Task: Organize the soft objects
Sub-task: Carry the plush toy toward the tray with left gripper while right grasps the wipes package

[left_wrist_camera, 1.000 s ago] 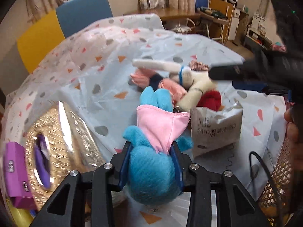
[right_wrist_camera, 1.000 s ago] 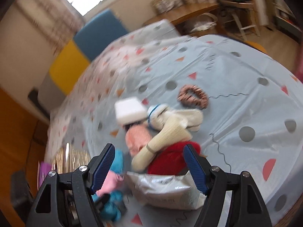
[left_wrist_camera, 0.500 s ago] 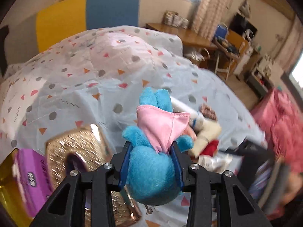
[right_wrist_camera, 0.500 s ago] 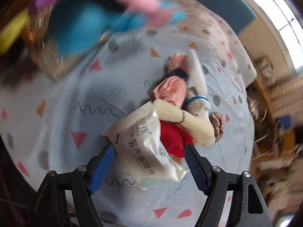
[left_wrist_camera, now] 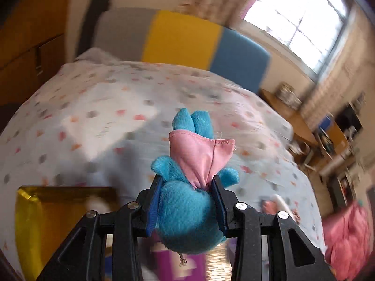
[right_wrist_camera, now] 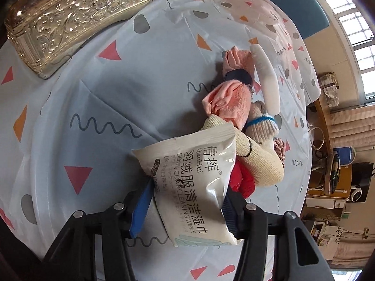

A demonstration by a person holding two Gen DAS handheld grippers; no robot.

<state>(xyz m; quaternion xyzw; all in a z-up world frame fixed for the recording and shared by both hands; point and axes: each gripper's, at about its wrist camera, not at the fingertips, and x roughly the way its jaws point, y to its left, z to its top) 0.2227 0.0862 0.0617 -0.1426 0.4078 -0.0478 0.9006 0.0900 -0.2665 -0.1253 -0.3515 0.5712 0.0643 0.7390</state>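
Note:
My left gripper [left_wrist_camera: 187, 208] is shut on a blue plush toy with a pink hood [left_wrist_camera: 189, 187] and holds it in the air above the bed. My right gripper [right_wrist_camera: 187, 199] is shut on a white pack of cleaning wipes [right_wrist_camera: 199, 182], its blue pads against both sides. Beyond the pack lies a pile of soft things: pink fluffy socks [right_wrist_camera: 227, 100], a cream sock [right_wrist_camera: 260, 161], a red cloth [right_wrist_camera: 243, 180], a white-and-blue sock [right_wrist_camera: 262, 126] and a brown scrunchie [right_wrist_camera: 280, 149].
A gold embossed box [right_wrist_camera: 70, 16] stands at the upper left in the right wrist view. In the left wrist view a yellow box [left_wrist_camera: 56, 220] and a purple item [left_wrist_camera: 180, 267] lie below the gripper. The patterned bedsheet [right_wrist_camera: 93, 93] covers the surface. A desk [left_wrist_camera: 288, 114] is at right.
My left gripper has swung left and up with the plush toy, toward the headboard. My right gripper has closed around the wipes pack, which it only straddled before.

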